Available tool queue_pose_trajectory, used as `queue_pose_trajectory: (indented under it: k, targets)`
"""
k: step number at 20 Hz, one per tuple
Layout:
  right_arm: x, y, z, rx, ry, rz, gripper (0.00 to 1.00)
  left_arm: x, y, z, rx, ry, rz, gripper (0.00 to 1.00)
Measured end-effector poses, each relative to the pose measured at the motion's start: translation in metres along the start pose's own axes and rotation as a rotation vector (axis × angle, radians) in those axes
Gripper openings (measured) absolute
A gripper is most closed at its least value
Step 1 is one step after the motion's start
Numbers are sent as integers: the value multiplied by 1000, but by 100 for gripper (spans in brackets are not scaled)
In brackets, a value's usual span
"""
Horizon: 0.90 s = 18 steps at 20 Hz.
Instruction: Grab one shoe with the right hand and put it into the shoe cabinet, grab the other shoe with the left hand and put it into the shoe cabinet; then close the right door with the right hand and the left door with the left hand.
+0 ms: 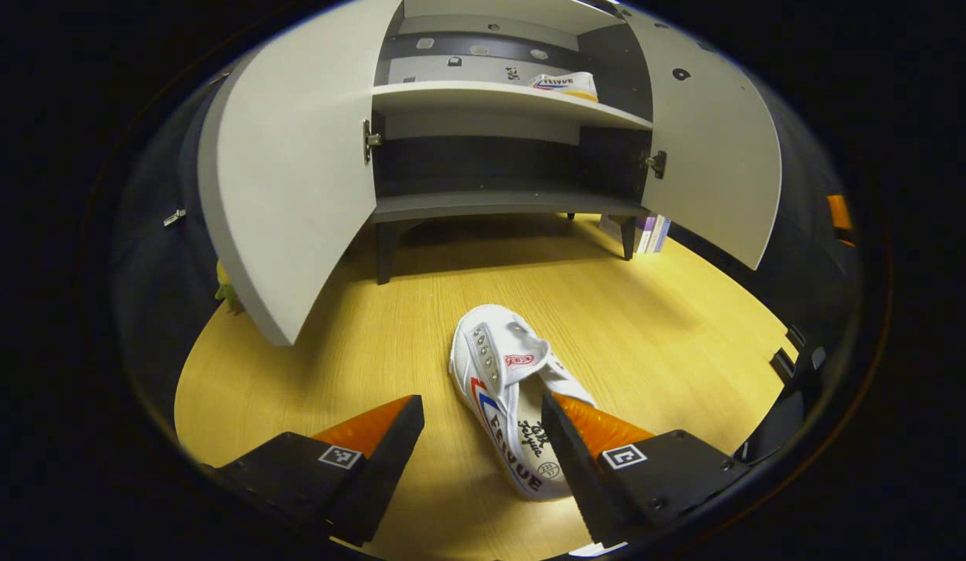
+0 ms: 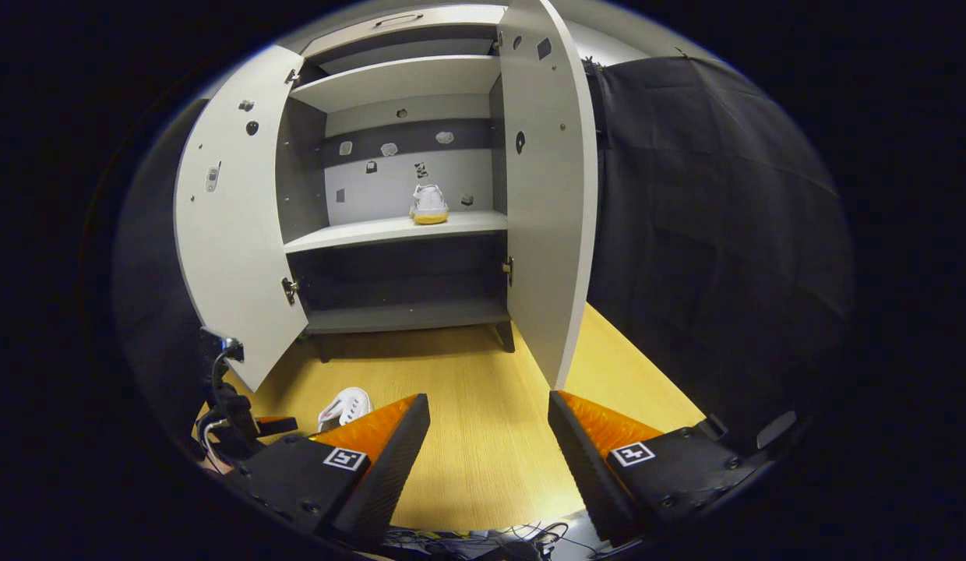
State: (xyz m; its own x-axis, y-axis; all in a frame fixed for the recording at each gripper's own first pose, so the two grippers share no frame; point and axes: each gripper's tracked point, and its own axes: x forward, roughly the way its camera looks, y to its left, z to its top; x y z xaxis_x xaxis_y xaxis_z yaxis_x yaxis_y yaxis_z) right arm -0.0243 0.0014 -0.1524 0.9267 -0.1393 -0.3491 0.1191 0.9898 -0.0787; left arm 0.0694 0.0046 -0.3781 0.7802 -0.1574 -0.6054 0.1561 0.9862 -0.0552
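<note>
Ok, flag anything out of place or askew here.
One white shoe lies on the wooden floor in front of the cabinet, tipped on its side, with the open left gripper around its heel end. Its mate already sits on the shelf. Both doors hang open. Nothing looks damaged or spilled.

The floor [image 1: 421, 327] is pale wood-grain laminate with a soft sheen. The shoe cabinet [image 1: 498, 97] has smooth, matt painted board doors and shelves, with small shiny metal hinges [image 1: 370, 140]. The white shoe [image 1: 506, 389] on the floor looks like woven canvas cloth with metal eyelets. The booth wall [image 2: 709, 218] is matt black cloth, slightly creased.
</note>
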Motion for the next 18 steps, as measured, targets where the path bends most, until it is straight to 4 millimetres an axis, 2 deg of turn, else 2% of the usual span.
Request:
queue_pose_trajectory:
  k: [5,7,8,9,10,12,13,15,16,18]
  targets:
    - [-7,-12,4,-12,-3,-35,98,41,8,-7,25,52,16,95]
    - [-7,-20,2,-15,-2,-53,98,50,5,-3,12,50,6,88]
    - [-8,-25,0,-13,5,-63,98,54,5,-1,16,45,9,78]
    - [-8,-30,-1,-9,13,-73,98,56,2,0,24,45,2,73]
    - [-9,-34,-3,-7,23,-83,98,57,0,3,34,41,0,64]
    - [-13,-42,-5,-10,38,-95,98,57,3,4,43,44,26,55]
    - [-15,-47,-3,-16,36,-96,98,59,6,4,40,49,43,52]
    - [-15,-55,5,-39,19,-98,98,62,16,5,28,65,77,39]
    - [-15,-59,8,-46,11,-97,98,64,22,3,22,82,94,28]
    - [-12,-67,14,-40,1,-92,99,63,26,4,-6,102,106,14]
